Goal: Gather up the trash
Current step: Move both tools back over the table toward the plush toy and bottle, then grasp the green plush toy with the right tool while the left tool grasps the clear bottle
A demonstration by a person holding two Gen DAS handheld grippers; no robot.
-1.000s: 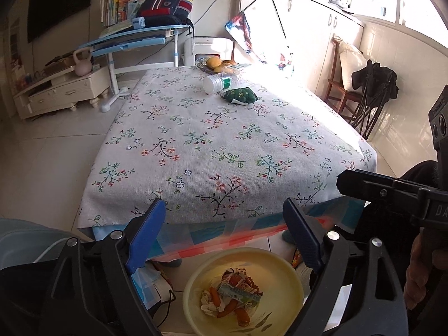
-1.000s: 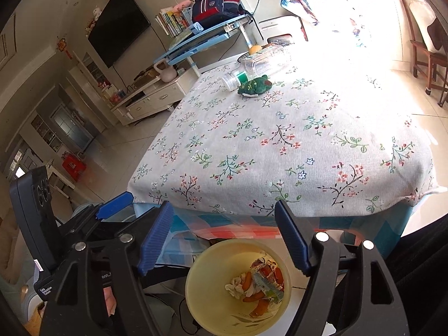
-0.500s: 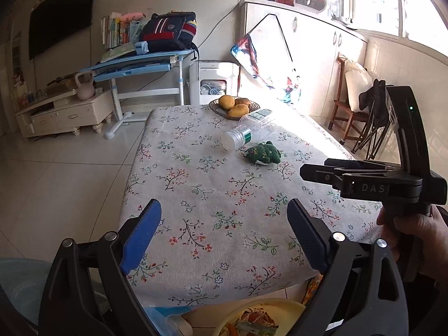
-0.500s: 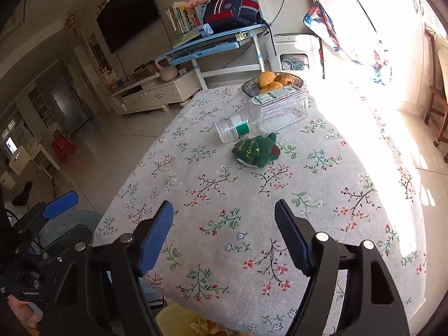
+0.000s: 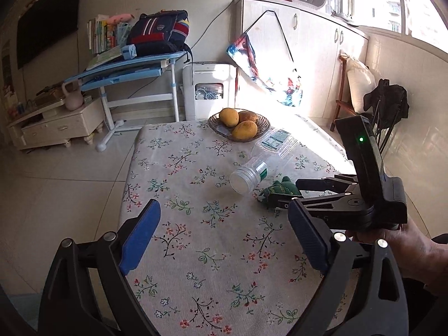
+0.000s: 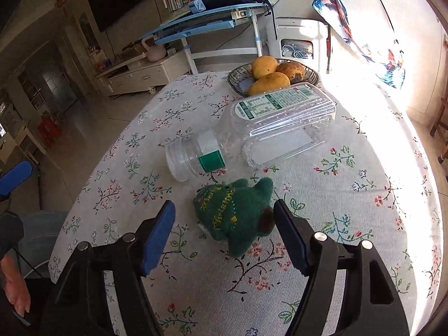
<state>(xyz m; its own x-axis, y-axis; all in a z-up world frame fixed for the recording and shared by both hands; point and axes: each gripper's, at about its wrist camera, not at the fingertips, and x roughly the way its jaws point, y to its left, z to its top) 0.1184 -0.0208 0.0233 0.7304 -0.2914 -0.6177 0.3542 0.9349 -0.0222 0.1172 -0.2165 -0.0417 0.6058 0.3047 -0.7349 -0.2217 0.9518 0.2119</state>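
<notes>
Your left gripper (image 5: 224, 240) is a black plastic frame with blue finger pads (image 5: 140, 238) and silver bolt heads on the arms. Your right gripper (image 6: 224, 235) matches it (a green light glows on its housing at 3 o'clock in the left view). Bare skin shows on your right hand (image 5: 403, 240).
</notes>
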